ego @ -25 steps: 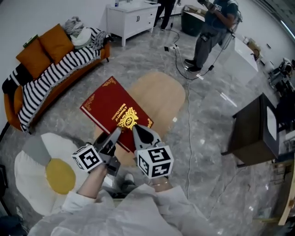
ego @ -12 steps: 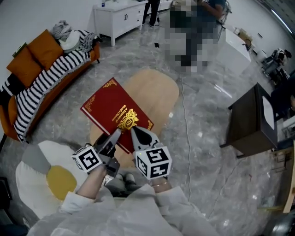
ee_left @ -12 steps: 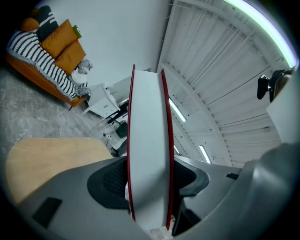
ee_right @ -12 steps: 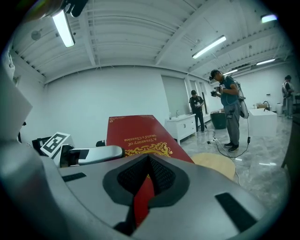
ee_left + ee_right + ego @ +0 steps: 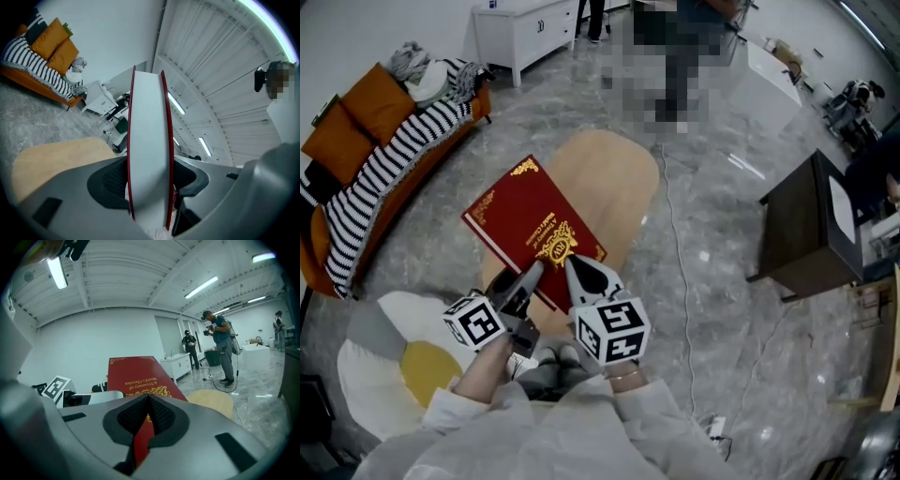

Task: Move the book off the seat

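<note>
A large red book (image 5: 528, 228) with gold print hangs in the air over the near end of an oval wooden table (image 5: 617, 176), held at its near corner by both grippers. My left gripper (image 5: 531, 273) is shut on the book's full thickness; the left gripper view shows its white page edge (image 5: 147, 140) filling the space between the jaws. My right gripper (image 5: 573, 266) is shut on the book too, and the right gripper view shows only a thin red cover edge (image 5: 142, 439) pinched between its pads. A round white seat (image 5: 370, 361) with a yellow cushion lies below left.
An orange sofa (image 5: 356, 122) with a striped blanket runs along the left. A white cabinet (image 5: 520, 23) stands at the back, a dark cabinet (image 5: 806, 220) at the right. A cable (image 5: 682, 253) trails over the marble floor. A person stands far back.
Both grippers keep the same hold on the book. The room has slid a little left and down in the head view; the book hangs slightly nearer the table.
</note>
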The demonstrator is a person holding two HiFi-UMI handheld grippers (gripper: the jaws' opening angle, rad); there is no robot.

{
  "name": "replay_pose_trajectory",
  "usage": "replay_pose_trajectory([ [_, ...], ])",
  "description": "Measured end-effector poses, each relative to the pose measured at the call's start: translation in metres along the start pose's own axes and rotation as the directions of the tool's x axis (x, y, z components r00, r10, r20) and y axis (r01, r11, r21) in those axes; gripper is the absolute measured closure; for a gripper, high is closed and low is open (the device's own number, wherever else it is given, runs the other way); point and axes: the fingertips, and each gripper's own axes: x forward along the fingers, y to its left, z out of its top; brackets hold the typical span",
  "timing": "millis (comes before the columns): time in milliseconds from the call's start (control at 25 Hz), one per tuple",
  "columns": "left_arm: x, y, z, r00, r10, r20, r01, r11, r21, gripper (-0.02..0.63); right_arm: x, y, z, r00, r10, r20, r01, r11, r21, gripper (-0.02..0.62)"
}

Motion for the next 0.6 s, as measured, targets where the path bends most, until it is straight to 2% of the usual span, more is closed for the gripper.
replay_pose_trajectory([
  [280, 0.004, 0.019, -0.004, 0.999, 0.007, -0.035, -0.008, 0.999, -0.036, 0.347, 0.013, -0.004, -0.017, 0.999, -0.025, -0.043, 0.027, 0.999, 0.045, 0.584],
  [600, 0.017, 0.046, -0.028, 0.996, 0.033, -0.078, -0.036, 0.998, -0.048, 0.345, 0.033, -0.027, -0.048, 0.994, -0.070, -0.087, 0.078, 0.993, 0.091, 0.584],
])
